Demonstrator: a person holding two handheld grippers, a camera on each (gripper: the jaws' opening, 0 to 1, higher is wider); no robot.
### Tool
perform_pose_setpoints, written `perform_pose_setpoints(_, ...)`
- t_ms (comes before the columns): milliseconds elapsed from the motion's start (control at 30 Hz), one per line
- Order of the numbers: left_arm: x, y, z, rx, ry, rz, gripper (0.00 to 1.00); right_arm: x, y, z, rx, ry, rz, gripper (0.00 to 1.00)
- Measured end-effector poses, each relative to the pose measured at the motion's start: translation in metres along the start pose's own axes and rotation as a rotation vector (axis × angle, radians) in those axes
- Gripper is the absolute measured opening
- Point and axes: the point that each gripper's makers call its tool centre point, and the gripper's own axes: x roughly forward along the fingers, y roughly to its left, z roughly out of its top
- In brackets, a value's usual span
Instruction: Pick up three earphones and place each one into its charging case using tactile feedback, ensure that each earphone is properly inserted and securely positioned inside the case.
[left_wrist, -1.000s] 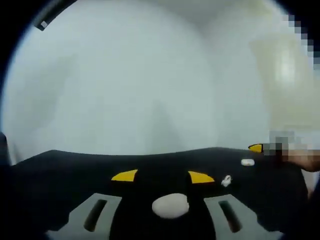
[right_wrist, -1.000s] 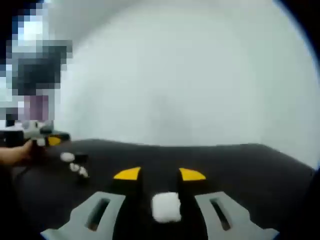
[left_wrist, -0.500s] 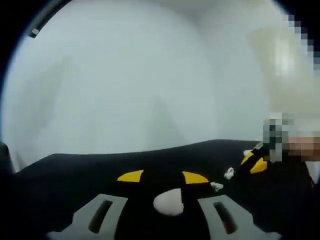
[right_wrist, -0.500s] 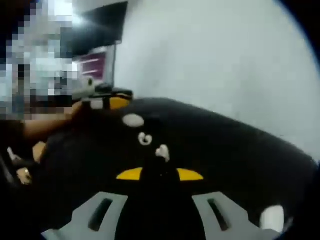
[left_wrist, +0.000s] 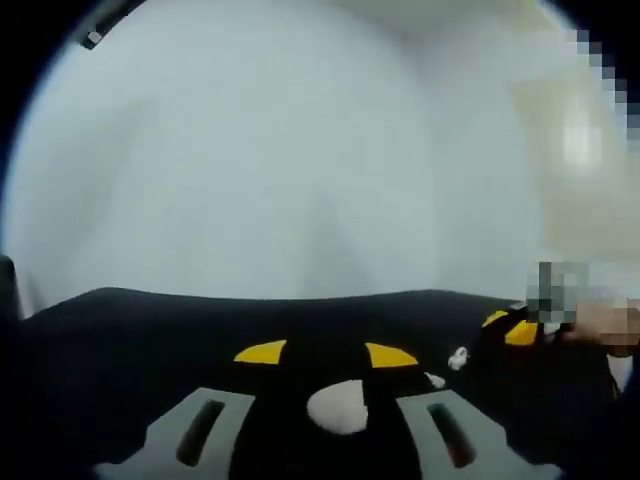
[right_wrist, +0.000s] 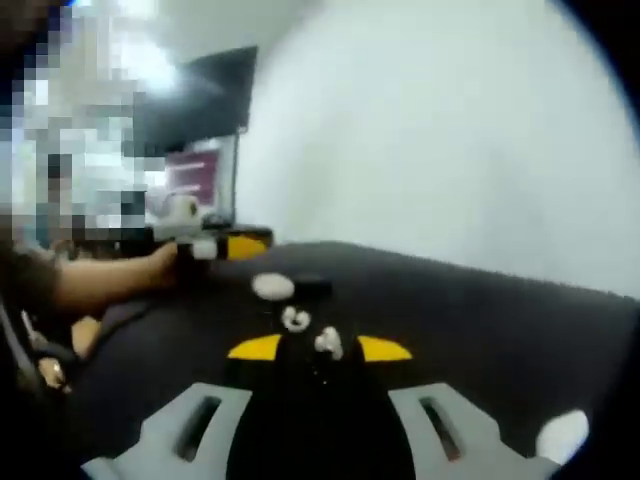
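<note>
Right gripper jaws wide apart, two white earphones between tips on black table. White case beyond. Left gripper spread around another case.

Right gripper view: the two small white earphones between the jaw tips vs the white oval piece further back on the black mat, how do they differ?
The earphones are small and lumpy, with irregular outlines; the oval piece is larger, smooth and rounded. The earphones lie nearer, level with the right gripper's yellow tips; the oval piece lies beyond them, toward the other gripper. All three are white and rest on the black mat.
</note>
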Motion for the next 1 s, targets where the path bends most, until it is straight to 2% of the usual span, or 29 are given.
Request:
perform_pose_setpoints(67, 0.006, -0.002, -0.002, -0.018, 0.029, -0.005, 0.3, -0.002, -0.007, -0.002, 0.046, -0.002, -0.01, 0.31)
perform_pose_setpoints(133, 0.018, -0.008, -0.008, -0.09, 0.113, -0.049, 0.35, -0.005, -0.013, 0.001, 0.071, -0.018, -0.025, 0.31)
perform_pose_setpoints(167, 0.028, -0.01, -0.016, -0.141, 0.208, -0.066, 0.36, -0.006, -0.014, 0.005, 0.094, -0.046, -0.028, 0.31)
perform_pose_setpoints(200, 0.033, -0.01, -0.024, -0.158, 0.307, -0.073, 0.37, -0.008, -0.012, 0.008, 0.108, -0.065, -0.014, 0.31)
perform_pose_setpoints(267, 0.046, -0.005, -0.028, -0.093, 0.404, -0.056, 0.41, -0.009, -0.014, 0.01, 0.132, -0.075, -0.013, 0.31)
perform_pose_setpoints(333, 0.057, -0.002, -0.026, -0.01, 0.471, -0.055, 0.45, -0.011, -0.015, 0.012, 0.155, -0.089, -0.016, 0.31)
perform_pose_setpoints(467, 0.074, -0.002, -0.017, 0.04, 0.54, -0.045, 0.45, -0.015, -0.023, 0.021, 0.259, -0.153, -0.021, 0.31)
perform_pose_setpoints(500, 0.076, -0.003, -0.019, 0.041, 0.56, -0.043, 0.45, -0.017, -0.025, 0.024, 0.283, -0.17, -0.023, 0.31)
perform_pose_setpoints(567, 0.075, -0.002, -0.032, 0.068, 0.657, -0.047, 0.46, -0.018, -0.028, 0.026, 0.314, -0.184, -0.02, 0.3)
perform_pose_setpoints(667, 0.08, 0.002, -0.044, 0.13, 0.704, -0.025, 0.46, -0.016, -0.028, 0.028, 0.332, -0.196, -0.014, 0.3)
perform_pose_setpoints(767, 0.081, -0.001, -0.059, 0.115, 0.728, -0.03, 0.45, -0.014, -0.027, 0.029, 0.345, -0.204, -0.014, 0.3)
perform_pose_setpoints(800, 0.074, -0.004, -0.074, 0.111, 0.783, -0.033, 0.45, -0.014, -0.027, 0.029, 0.349, -0.204, -0.016, 0.3)
perform_pose_setpoints(833, 0.076, -0.002, -0.078, 0.109, 0.774, -0.024, 0.45, -0.013, -0.027, 0.03, 0.352, -0.206, -0.017, 0.3)
perform_pose_setpoints(900, 0.08, 0.001, -0.071, 0.056, 0.729, -0.005, 0.4, -0.013, -0.026, 0.031, 0.36, -0.212, -0.016, 0.3)
perform_pose_setpoints(1000, 0.077, 0.001, -0.072, 0.066, 0.727, -0.01, 0.39, -0.012, -0.026, 0.031, 0.366, -0.215, -0.02, 0.29)
